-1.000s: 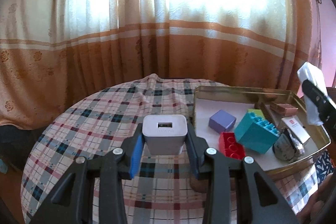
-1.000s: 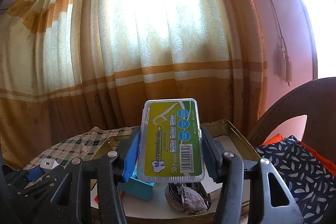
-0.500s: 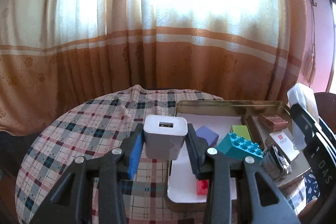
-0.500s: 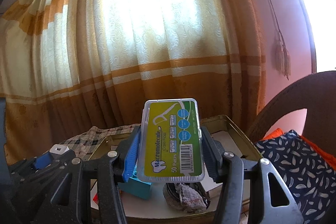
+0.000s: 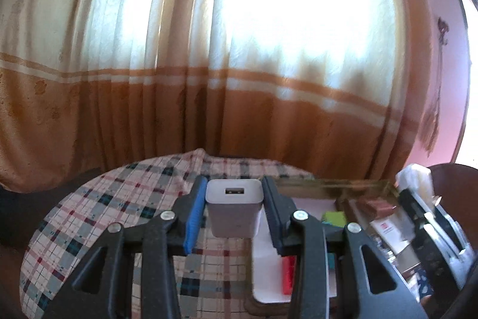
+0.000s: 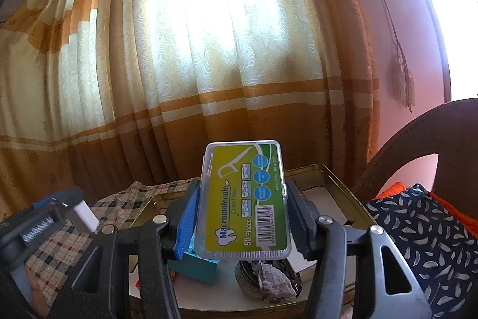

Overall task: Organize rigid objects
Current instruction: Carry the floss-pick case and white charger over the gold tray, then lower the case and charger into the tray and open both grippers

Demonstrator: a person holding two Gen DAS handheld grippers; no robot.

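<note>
My left hand-held gripper (image 5: 234, 213) was clamped on a white USB charger (image 5: 235, 207), its port facing away from the camera, held in the air above the desk (image 5: 89, 229) with its plaid cloth, right by the near left corner of the gold metal tray (image 5: 337, 187). My right hand-held gripper (image 6: 242, 210) gripped a clear floss-pick box (image 6: 243, 199) with a green and yellow label, standing it on end above the tray's near edge.

The tray sat on the right side of the desk, in front of a cream and orange curtain (image 5: 209, 65) lit from behind. On its pale floor I could make out a red brick (image 5: 289, 274) near the front edge, a green block (image 5: 334, 219) farther back, a small brown box (image 5: 377, 207) toward the far right corner and a white card (image 5: 388, 229) with a red mark beside it. From the right wrist view, a teal brick (image 6: 198, 266) and a crumpled foil-wrapped lump (image 6: 269, 277) lay on the tray just under the floss-pick box. A dark cushion (image 6: 424, 235) with a pale leaf print lay to the right of the tray, off the desk.
</note>
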